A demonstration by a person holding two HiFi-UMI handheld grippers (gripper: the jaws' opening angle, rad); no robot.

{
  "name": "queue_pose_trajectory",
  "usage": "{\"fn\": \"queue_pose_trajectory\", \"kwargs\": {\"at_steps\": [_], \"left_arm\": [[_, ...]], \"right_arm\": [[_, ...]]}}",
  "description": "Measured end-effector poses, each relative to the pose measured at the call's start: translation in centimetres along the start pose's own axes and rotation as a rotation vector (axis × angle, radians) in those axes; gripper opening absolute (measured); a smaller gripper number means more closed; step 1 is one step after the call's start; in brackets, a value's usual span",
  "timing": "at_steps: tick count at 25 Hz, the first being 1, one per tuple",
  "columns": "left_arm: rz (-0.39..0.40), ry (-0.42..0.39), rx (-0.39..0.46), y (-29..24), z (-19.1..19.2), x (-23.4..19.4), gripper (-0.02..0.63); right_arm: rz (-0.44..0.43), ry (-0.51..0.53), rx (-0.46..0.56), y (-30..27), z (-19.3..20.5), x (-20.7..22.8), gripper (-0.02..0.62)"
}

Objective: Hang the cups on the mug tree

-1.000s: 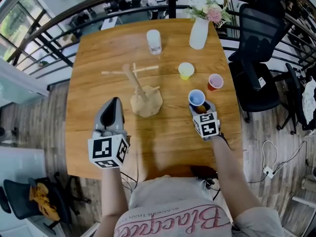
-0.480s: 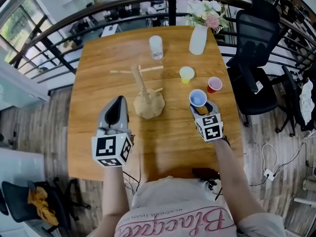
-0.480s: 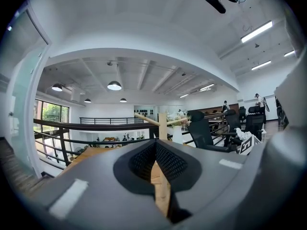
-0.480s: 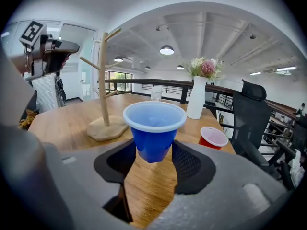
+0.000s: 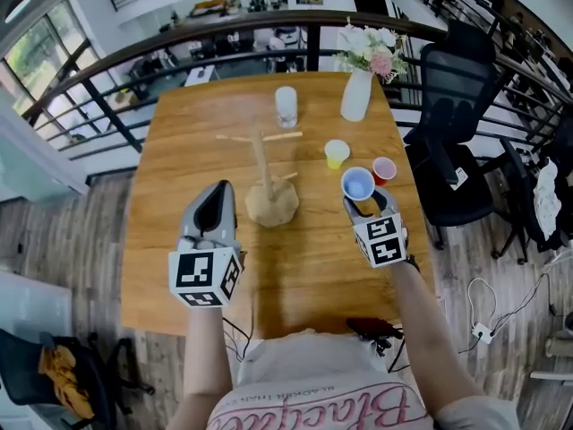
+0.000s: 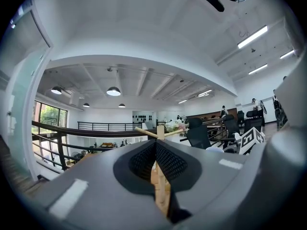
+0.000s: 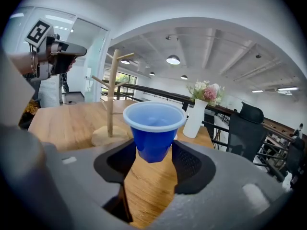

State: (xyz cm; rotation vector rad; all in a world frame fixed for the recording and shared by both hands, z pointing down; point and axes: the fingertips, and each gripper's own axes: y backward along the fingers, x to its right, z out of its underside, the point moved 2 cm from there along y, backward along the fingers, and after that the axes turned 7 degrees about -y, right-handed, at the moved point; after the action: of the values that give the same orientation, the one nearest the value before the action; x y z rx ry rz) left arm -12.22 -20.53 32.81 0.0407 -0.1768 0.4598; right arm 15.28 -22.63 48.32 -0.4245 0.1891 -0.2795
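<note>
A wooden mug tree (image 5: 261, 170) with bare pegs stands mid-table; it also shows as the mug tree (image 7: 112, 87) left of the cup. My right gripper (image 5: 362, 202) is shut on a blue cup (image 5: 358, 184), held upright above the table right of the tree. Its jaws press the lower sides of the blue cup (image 7: 153, 128), with the right gripper (image 7: 153, 153) seen from behind. A yellow cup (image 5: 337, 153) and a red cup (image 5: 384, 169) stand farther back. My left gripper (image 5: 218, 191) is shut and empty, left of the tree base; the left gripper (image 6: 156, 146) points level at the tree top (image 6: 159, 131).
A clear glass (image 5: 286, 106) and a white vase (image 5: 356, 94) of flowers stand at the table's far side. A black office chair (image 5: 452, 124) sits off the table's right edge. A railing (image 5: 116, 34) runs behind the table (image 5: 179, 267).
The right gripper has risen with the blue cup in its jaws. The left gripper has come up a little as well. The cups on the table have not moved.
</note>
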Motion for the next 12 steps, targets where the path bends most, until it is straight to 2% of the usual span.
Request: {"fn": "queue_pose_trajectory", "kwargs": {"at_steps": [12], "left_arm": [[0.003, -0.003, 0.026, 2.3, -1.0, -0.7, 0.018]], "right_arm": [[-0.011, 0.138, 0.091, 1.4, -7.9, -1.6, 0.235]]}}
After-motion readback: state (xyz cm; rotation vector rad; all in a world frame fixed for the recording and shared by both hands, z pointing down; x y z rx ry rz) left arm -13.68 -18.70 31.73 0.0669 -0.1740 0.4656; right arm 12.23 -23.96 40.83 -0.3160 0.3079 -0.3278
